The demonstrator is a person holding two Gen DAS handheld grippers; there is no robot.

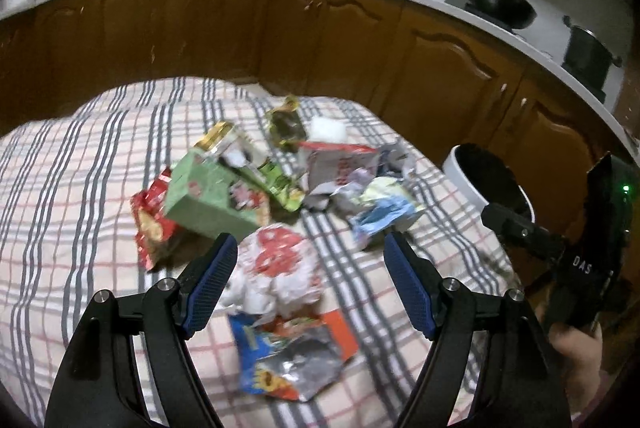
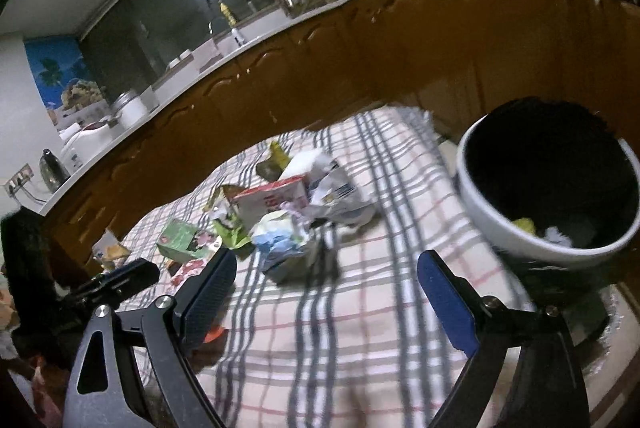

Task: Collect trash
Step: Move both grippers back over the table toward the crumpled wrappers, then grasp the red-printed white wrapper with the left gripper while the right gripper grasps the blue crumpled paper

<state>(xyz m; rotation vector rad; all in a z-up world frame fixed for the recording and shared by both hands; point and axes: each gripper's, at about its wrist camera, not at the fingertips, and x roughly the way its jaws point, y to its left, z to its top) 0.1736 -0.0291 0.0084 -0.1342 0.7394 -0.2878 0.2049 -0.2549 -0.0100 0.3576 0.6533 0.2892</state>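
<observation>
Left gripper [image 1: 310,278]: jaws wide apart, nothing held, poised over the white-red wrapper [image 1: 276,268], which lies between the fingers but isn't pinched. Probably lined up as the next pick; it's the closest piece.

Foil packet [image 1: 288,360] lies flat on the cloth [image 1: 80,188], nearest the camera, below the jaws. Awkward to pinch when it's that flat.

Right gripper [image 2: 326,292]: also spread open and empty, over a bare stretch of cloth just beside the bin [image 2: 500,228]. My guess is it's parked near the bin so drops are short.

The bin sits off the right edge of the cloth, mouth up, already holding a few scraps, yellow and white. So the task is partly done.

Mid-pile: green box [image 1: 208,196] leaning on the red bag [image 1: 150,220]; blue-white wrapper [image 1: 380,212] to the right.

Farther back: white carton [image 1: 340,164], dark-gold wrapper [image 1: 286,126]. Most of the trash is still loose on the cloth.

Background is cabinets [image 1: 320,40] and a counter. Frames are blurred, so labels are unreadable.
</observation>
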